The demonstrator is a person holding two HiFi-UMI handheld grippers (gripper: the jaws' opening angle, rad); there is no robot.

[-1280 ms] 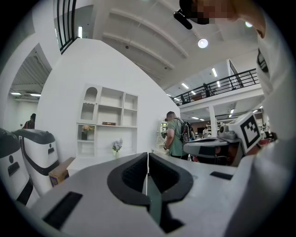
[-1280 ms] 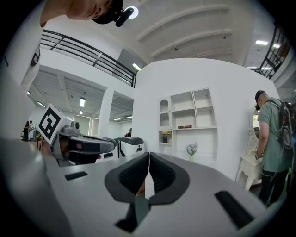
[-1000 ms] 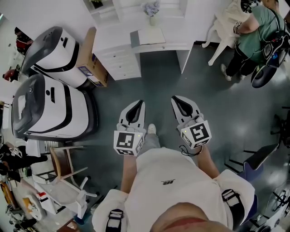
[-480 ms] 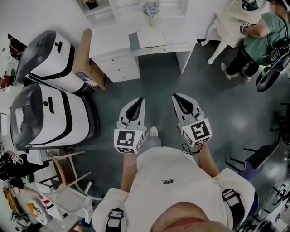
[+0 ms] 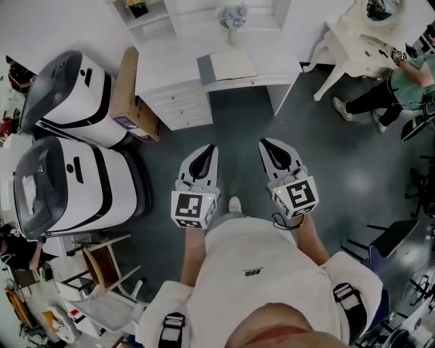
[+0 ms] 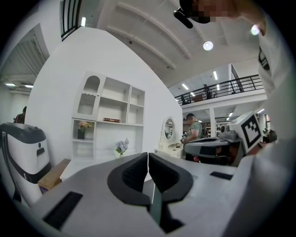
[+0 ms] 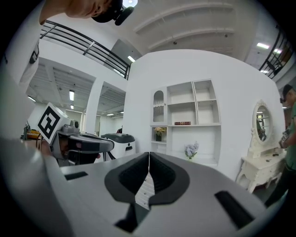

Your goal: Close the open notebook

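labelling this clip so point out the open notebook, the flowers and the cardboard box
notebook [image 5: 233, 64], head view, on its white right-hand page
flowers [image 5: 232, 16], head view, on the blooms
cardboard box [image 5: 126, 81], head view, on its long brown face

The notebook [image 5: 228, 66] on the tabletop [image 5: 170, 61] is too small in the head view for anything on its pages to be read. In both gripper views much of the tabletop is hidden behind the jaws. The hands holding the left hand-held gripper [image 5: 208, 152] and the right hand-held gripper [image 5: 266, 146] are hidden under the marker cubes [image 5: 192, 211]. The torso [image 5: 258, 285] runs off the bottom edge and hides the legs; only one shoe [image 5: 234, 204] shows. A seated person [image 5: 406, 80] is cut off by the right edge, as is the person [image 7: 290, 148] in the right gripper view. The dark row [image 7: 182, 123] on the shelf is too small to identify.
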